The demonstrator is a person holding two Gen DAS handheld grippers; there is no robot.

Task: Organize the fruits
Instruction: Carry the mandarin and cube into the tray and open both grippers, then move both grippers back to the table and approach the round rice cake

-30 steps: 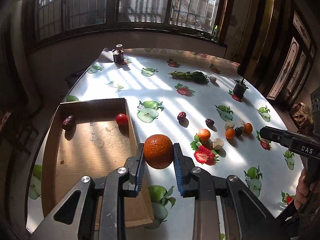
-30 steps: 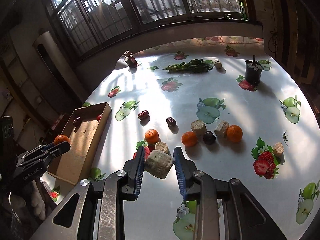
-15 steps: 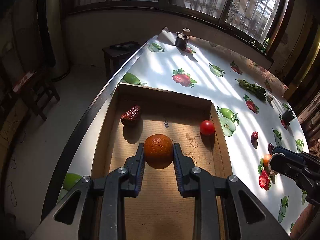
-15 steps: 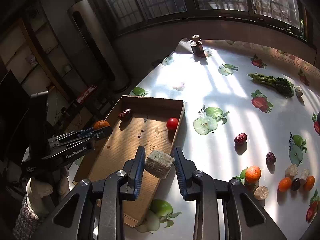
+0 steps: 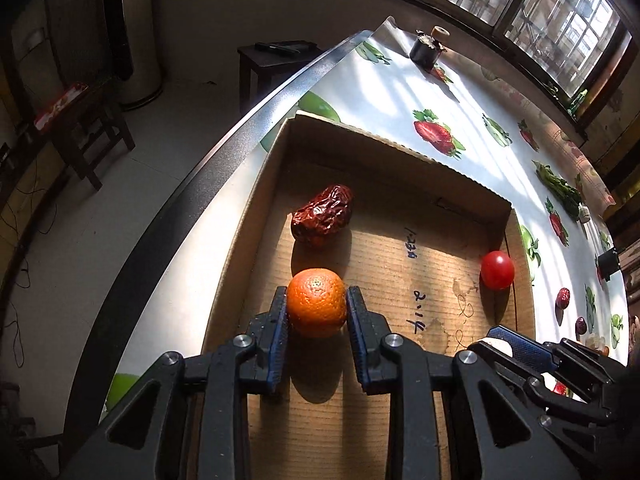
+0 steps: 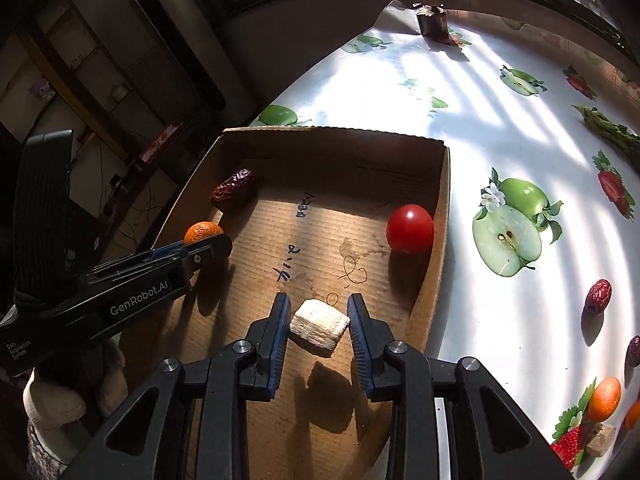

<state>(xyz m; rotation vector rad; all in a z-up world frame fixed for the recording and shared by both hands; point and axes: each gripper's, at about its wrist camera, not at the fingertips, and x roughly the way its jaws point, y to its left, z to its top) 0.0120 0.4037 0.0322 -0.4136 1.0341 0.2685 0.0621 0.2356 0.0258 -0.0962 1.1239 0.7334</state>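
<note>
Over the cardboard box (image 5: 400, 172) on the bench (image 6: 480, 128), the left tool (image 5: 317, 312) was clamped on an orange (image 5: 317, 302), close to a wrinkled red date (image 5: 322, 215). The right tool (image 6: 319, 322) pinched a pale, rough block (image 6: 319, 327) above the box floor, with a cherry tomato (image 6: 410, 229) resting against the box's right wall.
</note>
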